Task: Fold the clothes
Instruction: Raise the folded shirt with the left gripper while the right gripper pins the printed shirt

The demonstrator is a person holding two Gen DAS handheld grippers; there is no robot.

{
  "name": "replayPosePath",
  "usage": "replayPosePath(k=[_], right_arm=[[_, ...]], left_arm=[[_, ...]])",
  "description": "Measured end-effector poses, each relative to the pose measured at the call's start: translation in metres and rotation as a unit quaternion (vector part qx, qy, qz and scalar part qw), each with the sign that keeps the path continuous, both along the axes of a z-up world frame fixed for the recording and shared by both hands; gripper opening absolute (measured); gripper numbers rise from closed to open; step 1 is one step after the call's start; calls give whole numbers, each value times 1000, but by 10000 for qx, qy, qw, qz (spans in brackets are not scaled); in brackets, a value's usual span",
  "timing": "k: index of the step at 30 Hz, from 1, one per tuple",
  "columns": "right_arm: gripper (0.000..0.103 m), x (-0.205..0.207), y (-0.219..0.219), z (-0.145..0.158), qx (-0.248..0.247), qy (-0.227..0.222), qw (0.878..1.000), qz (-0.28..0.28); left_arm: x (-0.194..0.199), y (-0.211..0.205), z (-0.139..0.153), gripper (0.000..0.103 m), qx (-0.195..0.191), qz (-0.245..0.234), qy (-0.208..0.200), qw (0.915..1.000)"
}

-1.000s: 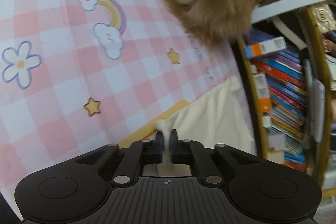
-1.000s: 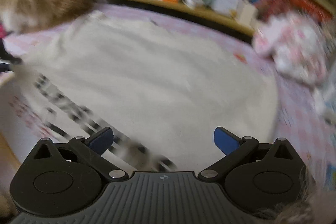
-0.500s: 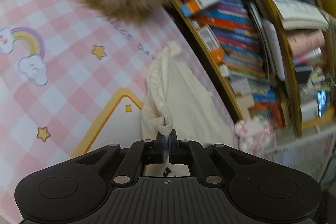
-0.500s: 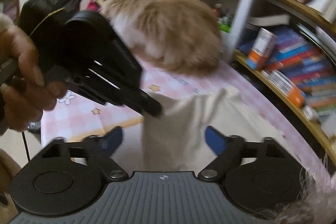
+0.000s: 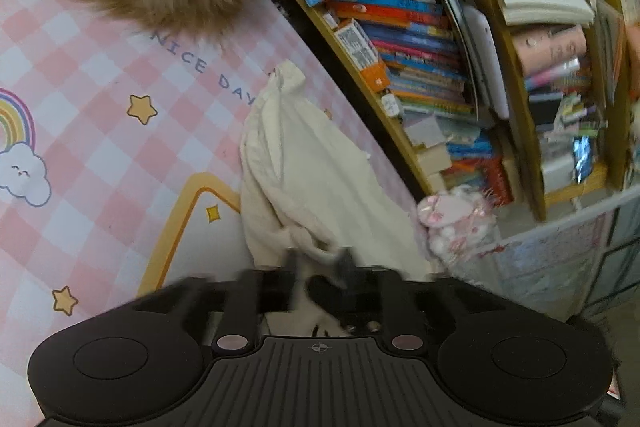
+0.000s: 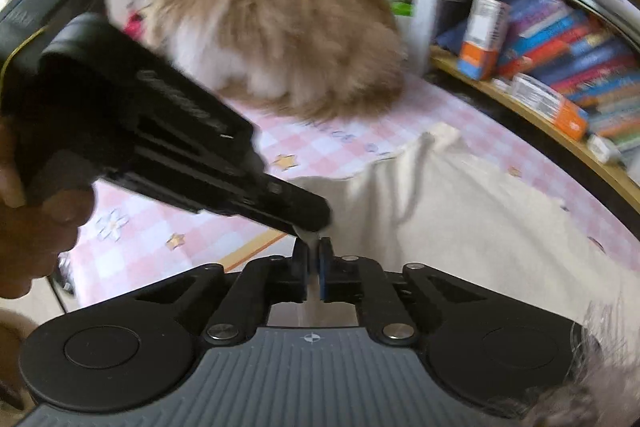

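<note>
While one cream-white garment (image 6: 472,227) lies on the pink checked mat (image 5: 104,131), two grippers meet at its near end. In the right wrist view the right gripper (image 6: 313,269) has its jaws drawn almost together, with a thin fold of the cream fabric pinched between the blue pads (image 6: 325,267). Just above it the left gripper (image 6: 310,217), held by a hand (image 6: 28,227) at the left edge, comes in slantwise from the upper left, and its tip touches the same bunch of cloth. In the left wrist view the left gripper (image 5: 318,263) is smeared by motion blur; its fingers seem a little apart around a wad of fabric, but I cannot tell whether they grip it. The garment is gathered into a long, narrow strip whose long axis runs away from both grippers toward the bookshelf (image 5: 400,131), ending in a small puckered tip near the words NICE DAY printed on the mat. One fluffy tan and white animal (image 6: 280,39) sits at the far side of the mat, apart from the garment's tip. One small pink-and-white bundle (image 5: 456,223) lies just beside the garment at the foot of the bookshelf, whose many books are stacked flat and leaning in several compartments.
</note>
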State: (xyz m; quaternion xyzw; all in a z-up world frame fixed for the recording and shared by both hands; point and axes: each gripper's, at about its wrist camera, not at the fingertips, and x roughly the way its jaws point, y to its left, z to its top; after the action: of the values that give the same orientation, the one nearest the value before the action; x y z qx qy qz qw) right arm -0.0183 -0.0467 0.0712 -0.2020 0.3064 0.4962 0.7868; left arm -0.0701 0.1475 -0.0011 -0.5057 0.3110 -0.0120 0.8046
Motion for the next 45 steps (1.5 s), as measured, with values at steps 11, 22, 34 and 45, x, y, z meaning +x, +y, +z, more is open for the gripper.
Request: replayPosePath(k=[11,22,34,45], right_arm=[[3,23,-31,14,592,508,9893,-1233],[6,-4,-10,4,350,922,9931,-630],[74,27,-49,10,531,1324,9788,-1468],[100,100,-65,9,-432,951,9501,-2939]], left_arm=[[1,29,-64,93,-1871,371,-13,9816],[21,17,-87,94,-2420,110,-200,9700],[26,13,-79,76,-1842,-191,157,9826],[25,6,-75,7,-830,-341,384,9952]])
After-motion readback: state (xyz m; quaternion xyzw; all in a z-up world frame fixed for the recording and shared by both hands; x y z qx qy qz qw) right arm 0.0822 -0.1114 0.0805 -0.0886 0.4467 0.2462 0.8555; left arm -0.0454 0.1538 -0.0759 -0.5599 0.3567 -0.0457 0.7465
